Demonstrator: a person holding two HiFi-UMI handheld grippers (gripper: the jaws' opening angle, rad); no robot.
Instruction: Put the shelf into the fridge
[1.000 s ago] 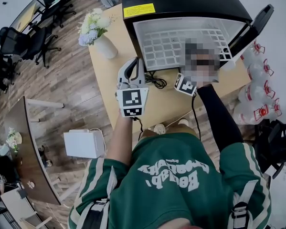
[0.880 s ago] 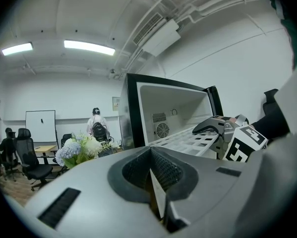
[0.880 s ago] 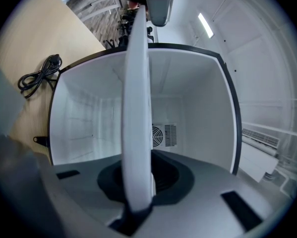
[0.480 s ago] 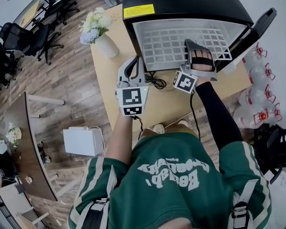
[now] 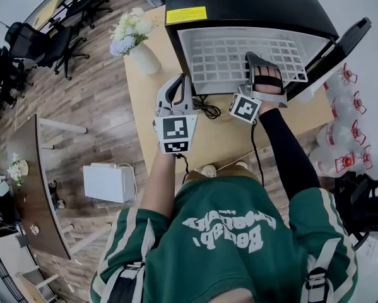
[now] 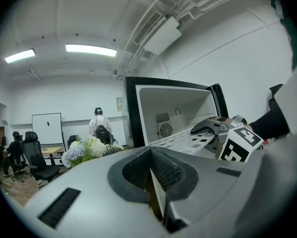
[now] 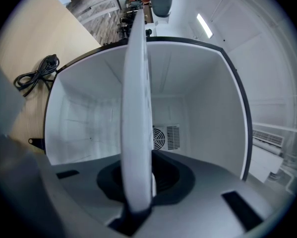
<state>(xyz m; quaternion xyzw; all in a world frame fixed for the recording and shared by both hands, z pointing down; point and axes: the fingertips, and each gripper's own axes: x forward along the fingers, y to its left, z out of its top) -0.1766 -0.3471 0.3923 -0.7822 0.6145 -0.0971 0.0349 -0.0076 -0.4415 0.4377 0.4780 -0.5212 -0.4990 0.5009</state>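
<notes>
The right tongs (image 5: 259,59) have the front edge of the white wire shelf (image 5: 220,55), and from the right gripper view the shelf runs edge-on straight out between the jaws toward the fan grille (image 7: 164,138) at the back of the fridge (image 5: 239,2). And there it is: the jaws have just been opening a touch, though the shelf's rim sits between them and looks clenched for now. Beyond that, very little has moved over the last second. Hand and shelf sit in almost the same spot in the head view, with the shelf level, its rear inside the cabinet and its front part sticking out of the mouth over the counter (image 5: 220,137).

So the push seems to have paused, not finished. A slackening grip here could mean a re-grip, or the start of letting go; either way the shelf is only part of the way home, so the task looks roughly half done.

The left tongs (image 5: 179,79) hover just off the fridge's front left corner, jaws pressed together on nothing, playing no part yet. The door (image 5: 349,40) stands swung wide on the right, well clear. A coiled cable (image 5: 206,109) lies on the counter under the shelf's front edge.
</notes>
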